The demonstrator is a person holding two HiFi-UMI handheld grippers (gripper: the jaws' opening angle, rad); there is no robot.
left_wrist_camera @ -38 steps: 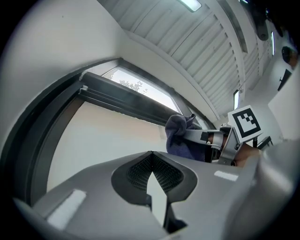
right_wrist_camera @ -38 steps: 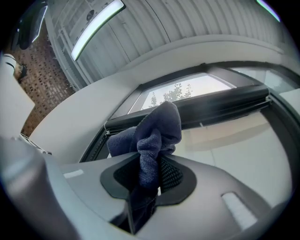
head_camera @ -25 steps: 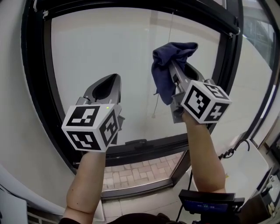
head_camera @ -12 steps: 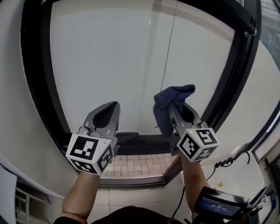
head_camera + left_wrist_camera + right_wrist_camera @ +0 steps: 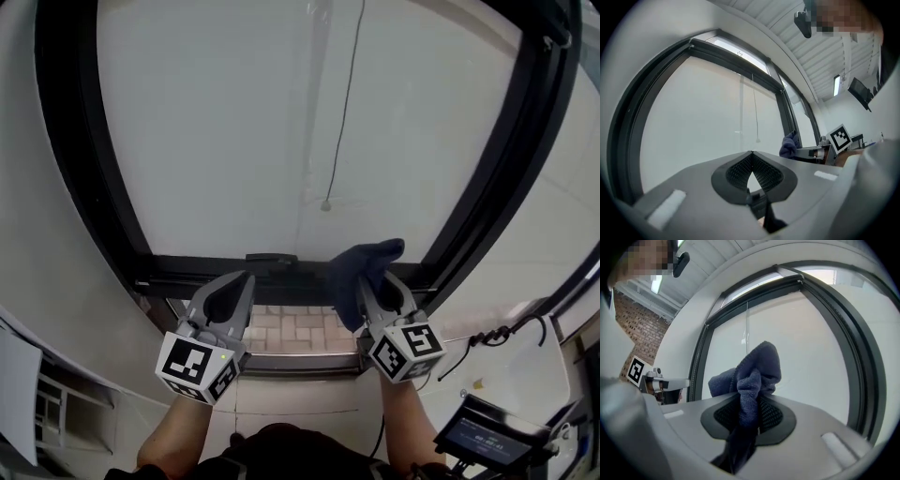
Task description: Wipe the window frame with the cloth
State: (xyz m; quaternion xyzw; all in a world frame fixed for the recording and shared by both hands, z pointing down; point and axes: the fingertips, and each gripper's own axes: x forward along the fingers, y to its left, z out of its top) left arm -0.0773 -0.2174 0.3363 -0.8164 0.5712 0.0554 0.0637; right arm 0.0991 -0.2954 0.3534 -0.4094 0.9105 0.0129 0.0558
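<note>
Lowered toward the window frame [image 5: 89, 159], right gripper [image 5: 374, 283] pinches the cloth [image 5: 359, 267].

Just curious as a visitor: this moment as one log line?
right tongs: shut on dark blue cloth | left tongs: shut, empty | cloth near bottom of black window frame

The head view looks down from high up at the left gripper [image 5: 246, 277] and the right gripper [image 5: 373, 281], both close below. Each gripper view sits right behind its own jaws and looks up at the window frame [image 5: 628, 122]. All three views share the frame and the blue cloth [image 5: 752, 373].
</note>
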